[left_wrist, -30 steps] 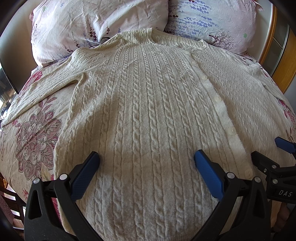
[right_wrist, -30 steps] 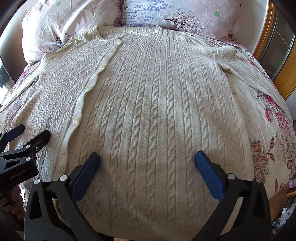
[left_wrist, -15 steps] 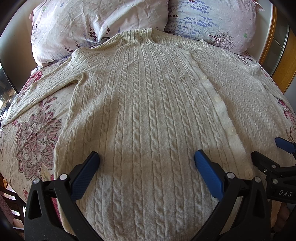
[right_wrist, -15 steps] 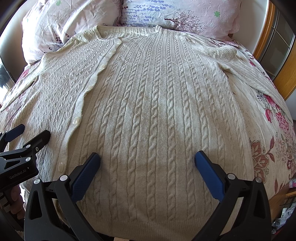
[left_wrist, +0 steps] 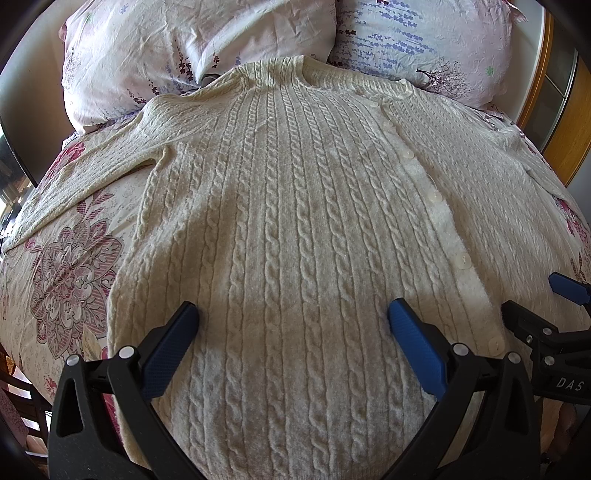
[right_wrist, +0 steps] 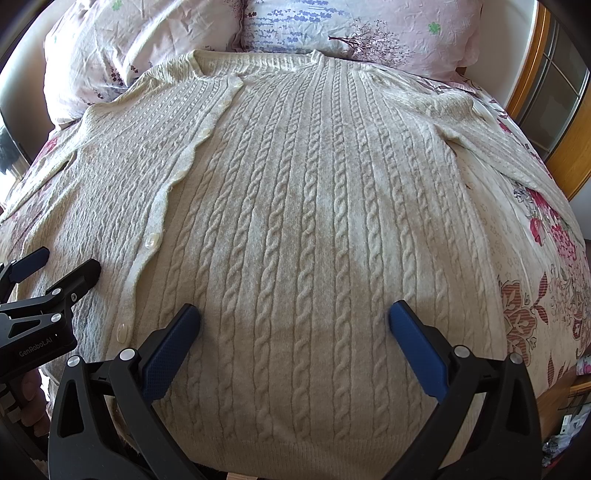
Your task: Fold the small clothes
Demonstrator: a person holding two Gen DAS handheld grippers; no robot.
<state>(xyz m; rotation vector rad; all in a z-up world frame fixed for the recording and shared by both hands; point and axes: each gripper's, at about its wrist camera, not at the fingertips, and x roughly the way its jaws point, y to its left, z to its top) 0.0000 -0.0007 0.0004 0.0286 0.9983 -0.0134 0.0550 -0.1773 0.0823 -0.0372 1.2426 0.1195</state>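
A cream cable-knit cardigan (left_wrist: 295,221) (right_wrist: 314,203) lies flat and buttoned on the bed, collar toward the pillows, both sleeves spread out to the sides. My left gripper (left_wrist: 293,314) hovers open over the left half of its lower body, blue pads wide apart with nothing between them. Over the right half, near the hem, my right gripper (right_wrist: 295,314) is open too and holds nothing. Each gripper shows at the edge of the other's view: the right gripper (left_wrist: 535,306) and the left gripper (right_wrist: 62,266), both open.
The bed has a floral sheet (left_wrist: 74,277) (right_wrist: 546,295). Two floral pillows (left_wrist: 192,48) (right_wrist: 351,33) lean at the head. A wooden frame (right_wrist: 569,147) runs along the right side. A hand (right_wrist: 33,398) grips the left tool at the bed's near edge.
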